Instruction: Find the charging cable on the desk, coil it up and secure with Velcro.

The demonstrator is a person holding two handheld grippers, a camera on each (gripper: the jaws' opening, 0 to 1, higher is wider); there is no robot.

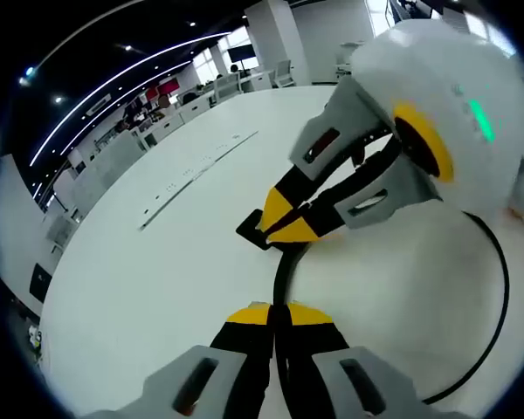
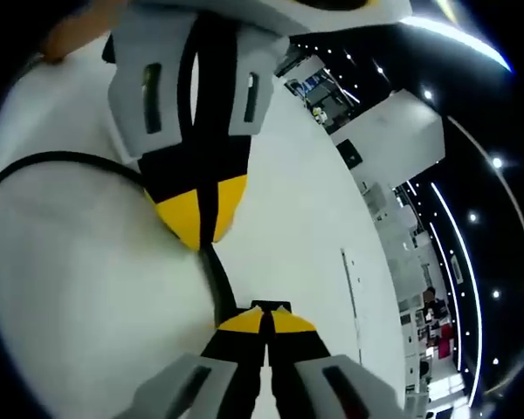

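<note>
In the left gripper view we see the left gripper (image 1: 278, 312) with its yellow-tipped jaws pressed together on the black charging cable (image 1: 284, 269), which runs up from the tips to the right gripper (image 1: 284, 220), also clamped on it just beyond. From there the cable sweeps in a wide loop over the white desk (image 1: 157, 262) (a pale strip (image 1: 196, 175) lies farther off). In the right gripper view the right gripper (image 2: 266, 316) pinches the same cable (image 2: 214, 275), the left gripper (image 2: 196, 223) facing it.
</note>
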